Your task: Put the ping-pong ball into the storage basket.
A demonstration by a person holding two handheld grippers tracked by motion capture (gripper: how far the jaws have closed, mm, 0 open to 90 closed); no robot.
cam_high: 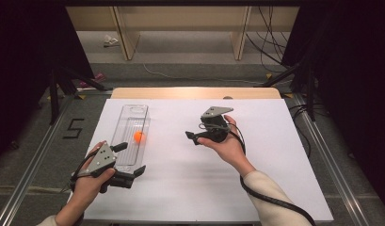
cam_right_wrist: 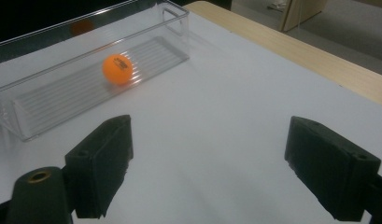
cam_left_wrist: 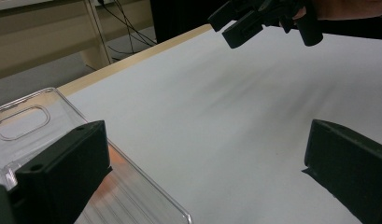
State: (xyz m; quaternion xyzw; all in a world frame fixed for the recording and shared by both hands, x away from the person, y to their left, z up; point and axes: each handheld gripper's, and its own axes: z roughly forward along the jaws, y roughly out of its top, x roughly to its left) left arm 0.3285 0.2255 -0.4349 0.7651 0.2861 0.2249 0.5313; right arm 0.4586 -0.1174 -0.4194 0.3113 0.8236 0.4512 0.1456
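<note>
An orange ball (cam_high: 139, 136) lies in a long clear plastic tray (cam_high: 133, 113) on the left side of the white table top. My left gripper (cam_high: 130, 159) is open at the tray's near end, one jaw over the tray and the other over the white surface; nothing is between them. My right gripper (cam_high: 194, 137) hovers open near the table's middle, to the right of the tray and pointing toward it. In the right gripper view, the ball (cam_right_wrist: 117, 68) rests on the ribbed floor of the tray (cam_right_wrist: 20, 121), ahead and left of the empty right gripper (cam_right_wrist: 212, 168).
A white sheet (cam_high: 256, 155) covers the table, with a wooden strip (cam_high: 195, 92) along its far edge. Dark stands and cables flank the table on the floor. In the left gripper view, the tray's handle end (cam_left_wrist: 23, 122) is at left and the right gripper (cam_left_wrist: 258, 18) at top.
</note>
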